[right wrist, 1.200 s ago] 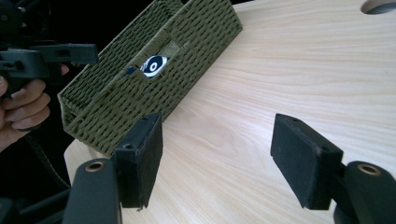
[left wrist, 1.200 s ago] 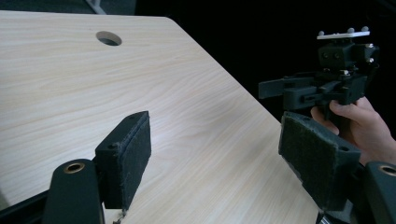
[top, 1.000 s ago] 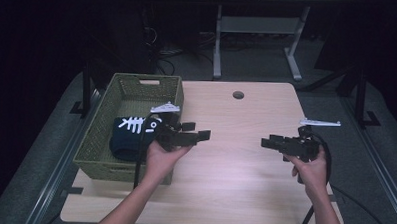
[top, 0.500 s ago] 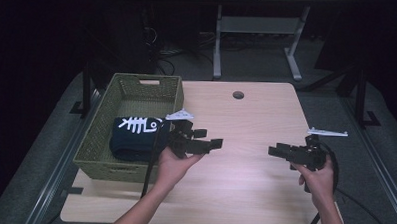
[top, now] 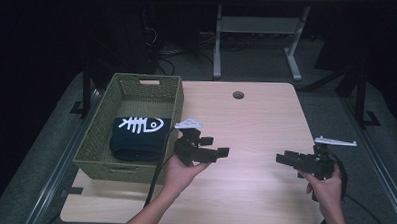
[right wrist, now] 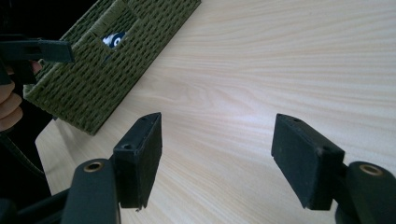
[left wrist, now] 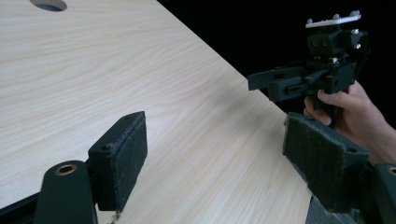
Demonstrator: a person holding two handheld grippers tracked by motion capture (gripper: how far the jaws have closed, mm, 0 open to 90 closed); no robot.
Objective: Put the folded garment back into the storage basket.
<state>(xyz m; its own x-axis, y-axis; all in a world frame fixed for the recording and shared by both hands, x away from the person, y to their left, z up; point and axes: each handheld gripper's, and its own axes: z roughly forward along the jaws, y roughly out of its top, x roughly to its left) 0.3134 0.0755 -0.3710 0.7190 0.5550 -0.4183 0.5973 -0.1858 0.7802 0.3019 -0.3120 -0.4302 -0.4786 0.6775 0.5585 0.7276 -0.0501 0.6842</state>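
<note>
Left gripper (top: 220, 154) held mid-frame in high view, just right of green woven basket (top: 101, 143), above bare wood table (top: 256, 124). Jaws wide apart, nothing btwn them; same in left gripper view (left wrist: 215, 158), pads spread w/ only tabletop in the gap. Points toward frame right, at the other gripper.

Right gripper (top: 283, 158) at lower right of high view, near table's right edge, aimed toward frame left. Jaws spread too, empty; right gripper view (right wrist: 217, 158) looks btwn both pads at plain wood grain. Also seen at upper right of left gripper view (left wrist: 261, 81), gripped by a hand (left wrist: 355, 105), past the table edge against dark background.

Two grippers well apart, facing each other over middle of table.

Basket at left of high view, overhanging table's left edge; inside, folded dark cloth (top: 135, 137) w/ white fish-skeleton print, lying flat. Basket corner at upper left of right gripper view (right wrist: 107, 60), bit of white print visible thru handle slot.

Round cable hole (top: 238, 95) near table's far edge, top centre.
</note>
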